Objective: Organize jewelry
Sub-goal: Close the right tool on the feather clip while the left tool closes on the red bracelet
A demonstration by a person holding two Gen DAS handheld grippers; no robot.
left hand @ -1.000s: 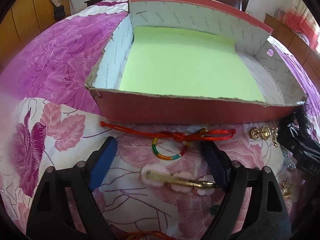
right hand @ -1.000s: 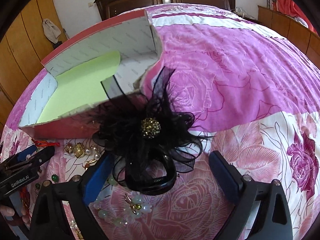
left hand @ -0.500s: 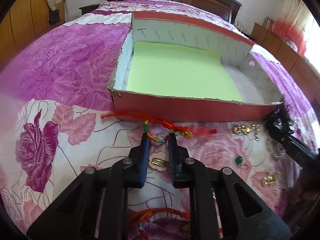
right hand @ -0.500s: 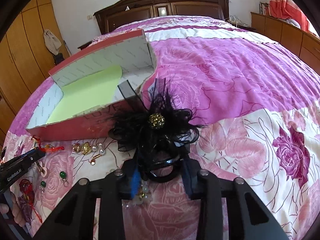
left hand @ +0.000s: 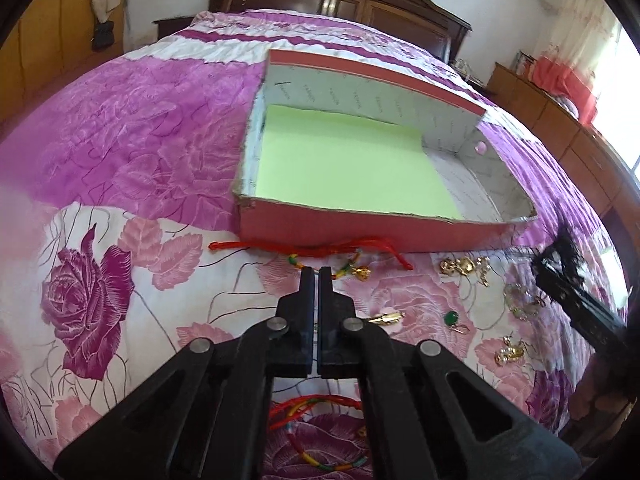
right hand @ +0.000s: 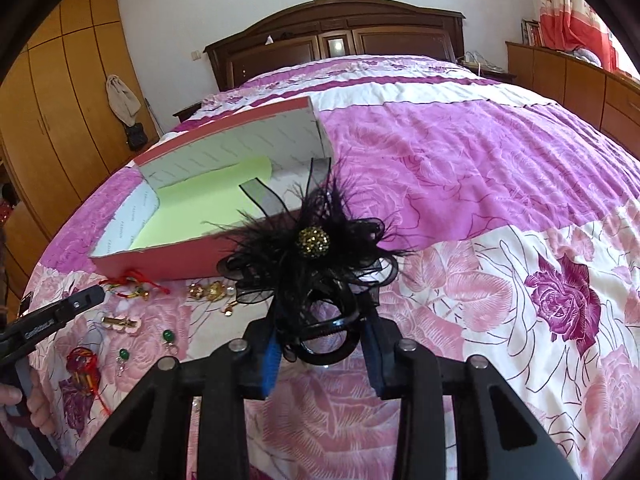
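**Feather clip gripped, left fingers closed on nothing visible**

The right gripper (right hand: 323,354) has just been closing, and its blue pads (right hand: 271,354) now pinch the black ring base of the feather hair clip (right hand: 308,264). The feathers & gold bead stand up in front of the fingers. Holding it by the hard ring seems sensible, bc the feathers are too soft to grip.

The left gripper (left hand: 319,280) has just closed and its fingers are pressed together. I see nothing between them. The gold bar clip (left hand: 386,317) lies free on the bed cover (left hand: 120,160) just beside them, and the coloured bracelet (left hand: 344,270) is right at the tips, but I cannot tell if a thread is caught.

The red box (left hand: 360,236) with green paper inside holds no jewelry yet. Red cord (left hand: 280,245), gold earrings (left hand: 460,267), green stone (left hand: 452,317) etc. lie in front of its near wall, prob. waiting to go in.
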